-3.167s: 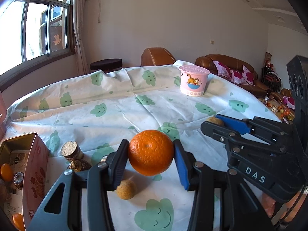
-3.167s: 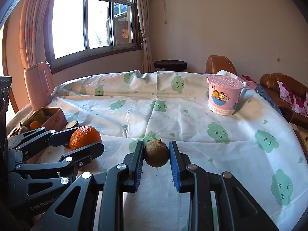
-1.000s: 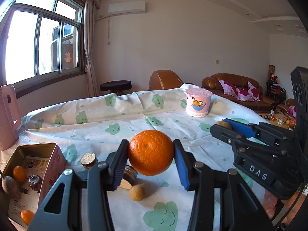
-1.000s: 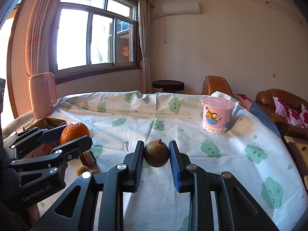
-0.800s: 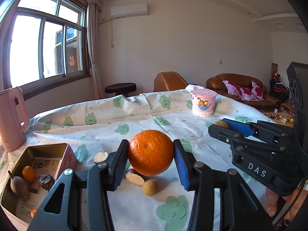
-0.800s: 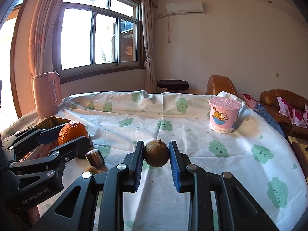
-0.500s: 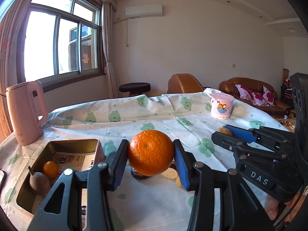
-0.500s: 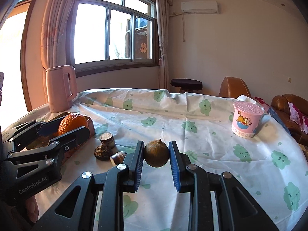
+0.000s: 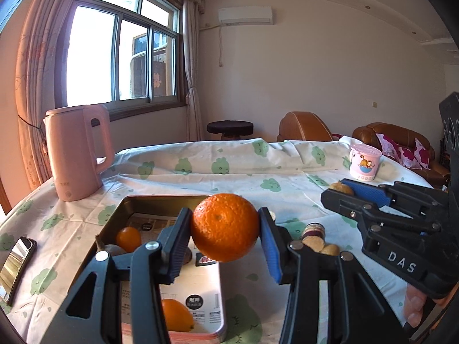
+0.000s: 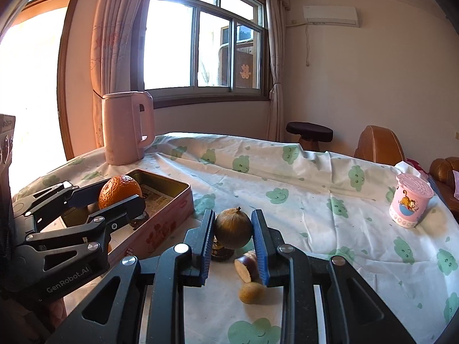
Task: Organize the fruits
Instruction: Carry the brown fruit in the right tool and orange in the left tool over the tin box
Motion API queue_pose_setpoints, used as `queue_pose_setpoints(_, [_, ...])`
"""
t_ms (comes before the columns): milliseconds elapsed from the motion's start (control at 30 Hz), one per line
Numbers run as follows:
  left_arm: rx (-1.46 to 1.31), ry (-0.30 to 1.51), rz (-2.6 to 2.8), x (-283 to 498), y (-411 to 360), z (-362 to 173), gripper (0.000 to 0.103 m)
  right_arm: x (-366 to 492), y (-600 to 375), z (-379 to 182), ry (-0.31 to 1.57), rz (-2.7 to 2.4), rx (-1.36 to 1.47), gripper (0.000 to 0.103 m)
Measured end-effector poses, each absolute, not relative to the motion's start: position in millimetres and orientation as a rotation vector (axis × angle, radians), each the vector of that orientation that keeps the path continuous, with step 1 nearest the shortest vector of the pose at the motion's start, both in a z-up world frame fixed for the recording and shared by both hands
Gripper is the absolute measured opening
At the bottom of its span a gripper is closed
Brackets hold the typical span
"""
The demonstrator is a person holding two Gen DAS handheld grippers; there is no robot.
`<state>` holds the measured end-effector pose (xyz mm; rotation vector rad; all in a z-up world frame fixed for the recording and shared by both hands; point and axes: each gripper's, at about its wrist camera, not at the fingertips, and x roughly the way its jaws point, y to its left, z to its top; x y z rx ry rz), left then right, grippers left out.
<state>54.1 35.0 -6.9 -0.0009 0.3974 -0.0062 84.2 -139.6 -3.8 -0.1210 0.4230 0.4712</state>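
My left gripper (image 9: 225,239) is shut on a big orange (image 9: 225,227), held above the open pink tin box (image 9: 160,203); in the right wrist view the same orange (image 10: 120,190) hangs over the tin (image 10: 172,200). The tin holds two small orange fruits (image 9: 128,238) (image 9: 176,315) and a dark pear-like fruit (image 9: 110,249). My right gripper (image 10: 233,238) is shut on a small brown round fruit (image 10: 233,229), just right of the tin, above the cloth. Cut pieces (image 10: 243,268) and a small tan ball (image 10: 252,292) lie below it.
A pink kettle (image 9: 77,152) stands behind the tin. A pink cartoon cup (image 10: 410,202) sits far right on the green-patterned tablecloth (image 10: 287,177). A phone (image 9: 15,261) lies at the left table edge. A stool and brown sofas stand beyond the table.
Both grippers have swung left across the table with their fruits still held. The tin box and kettle have come into the middle of the views; the left gripper now hangs over the tin.
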Motion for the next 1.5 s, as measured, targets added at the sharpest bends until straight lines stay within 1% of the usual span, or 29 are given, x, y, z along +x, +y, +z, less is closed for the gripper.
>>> queue_pose_setpoints(300, [-0.056,0.417,0.06,51,78,-10,0.048,83,-103,3,0.42,0.535,-0.147,0.028])
queue_pose_setpoints(667, [-0.081,0.453,0.111,50,107,-16,0.048,83,-55,2,0.42,0.617,-0.189,0.028])
queue_pose_setpoints(1500, [-0.09,0.515,0.147,49,127,-26,0.048,91,-14,-25,0.514,0.673,-0.221,0.028])
